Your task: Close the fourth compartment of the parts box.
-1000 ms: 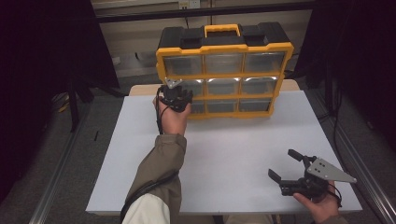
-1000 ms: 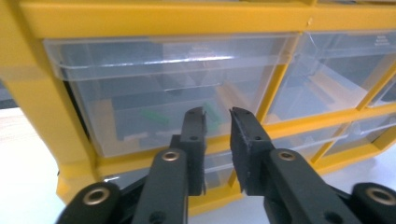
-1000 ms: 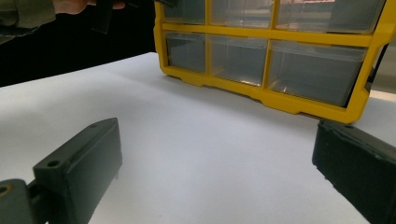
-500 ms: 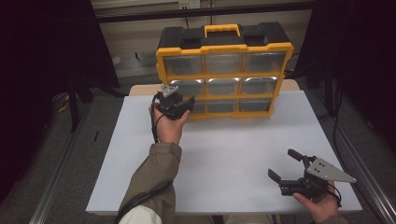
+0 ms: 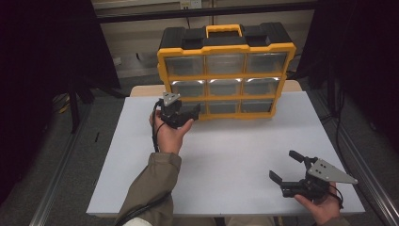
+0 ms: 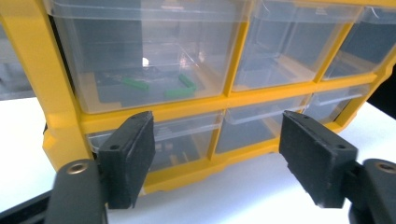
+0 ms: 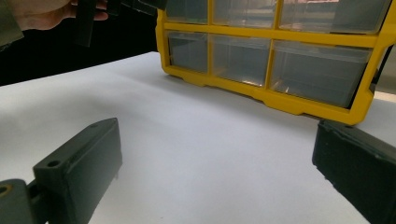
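Observation:
A yellow and black organizer (image 5: 226, 76) with clear drawers stands upright at the back of the white table (image 5: 235, 150). My left gripper (image 5: 195, 112) is open and held at the organizer's bottom-left corner. In the left gripper view its jaws (image 6: 219, 158) stand wide apart in front of the bottom-left drawer (image 6: 187, 140). The drawer above it (image 6: 140, 70) holds small green pieces (image 6: 135, 84). My right gripper (image 5: 282, 165) rests open and empty near the table's front right edge. In the right gripper view its gripper (image 7: 215, 158) points across bare table toward the organizer (image 7: 280, 99).
A black handle section and yellow carry handle (image 5: 224, 31) top the organizer. Dark floor and metal rails (image 5: 56, 183) flank the table. The person's left sleeve (image 5: 150, 188) crosses the table's front middle. Bare white surface lies between the two grippers.
My left gripper has dropped from the level of the middle-left drawer to the bottom-left drawer, coming slightly nearer. The right gripper has stayed still.

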Demonstrator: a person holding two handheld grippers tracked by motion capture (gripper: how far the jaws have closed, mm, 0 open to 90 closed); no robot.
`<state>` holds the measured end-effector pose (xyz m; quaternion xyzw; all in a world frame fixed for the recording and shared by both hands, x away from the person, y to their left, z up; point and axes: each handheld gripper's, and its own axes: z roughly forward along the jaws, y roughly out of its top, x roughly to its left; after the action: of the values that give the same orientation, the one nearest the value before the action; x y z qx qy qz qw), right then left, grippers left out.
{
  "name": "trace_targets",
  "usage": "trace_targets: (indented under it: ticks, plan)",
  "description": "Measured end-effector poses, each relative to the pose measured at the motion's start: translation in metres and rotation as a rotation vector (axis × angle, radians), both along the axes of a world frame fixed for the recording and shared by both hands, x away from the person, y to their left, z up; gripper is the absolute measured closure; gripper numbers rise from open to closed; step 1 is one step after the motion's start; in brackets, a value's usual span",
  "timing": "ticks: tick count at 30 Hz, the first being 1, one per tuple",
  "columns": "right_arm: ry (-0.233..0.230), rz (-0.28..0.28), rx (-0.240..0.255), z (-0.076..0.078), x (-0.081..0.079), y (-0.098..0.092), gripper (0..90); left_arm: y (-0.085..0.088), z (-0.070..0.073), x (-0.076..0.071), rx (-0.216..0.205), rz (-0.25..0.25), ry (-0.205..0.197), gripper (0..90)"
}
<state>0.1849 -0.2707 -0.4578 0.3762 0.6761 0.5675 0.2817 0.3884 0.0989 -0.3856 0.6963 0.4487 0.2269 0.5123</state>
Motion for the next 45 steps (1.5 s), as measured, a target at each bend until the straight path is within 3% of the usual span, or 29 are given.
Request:
trace_targets:
  ticks: [2,4,15,16,19,37,45]
  plan:
    - [0.002,-0.001,0.0,0.0,0.0,0.0,1.5,0.001,-0.001,-0.003,0.012,-0.006,-0.005,24.1]
    - [-0.006,0.0,-0.002,0.0,0.0,0.0,1.5,0.002,-0.001,-0.006,-0.007,-0.011,-0.01,23.1]
    - [-0.003,0.0,-0.001,0.0,0.0,0.0,1.5,0.007,-0.006,-0.023,-0.012,-0.045,-0.044,16.6]
    - [-0.004,0.0,-0.002,0.0,0.0,0.0,1.5,0.008,-0.007,-0.025,-0.023,-0.031,-0.036,16.2]
    - [-0.007,-0.004,-0.005,0.0,0.0,-0.001,1.5,0.012,-0.009,-0.028,-0.019,-0.053,-0.058,15.3]
    - [-0.008,0.006,-0.015,0.0,0.0,0.0,1.5,0.029,-0.028,-0.053,-0.013,-0.075,-0.069,9.4]
    - [-0.002,0.005,-0.012,0.0,0.0,0.0,1.5,0.04,-0.036,-0.063,-0.036,-0.087,-0.075,7.6]
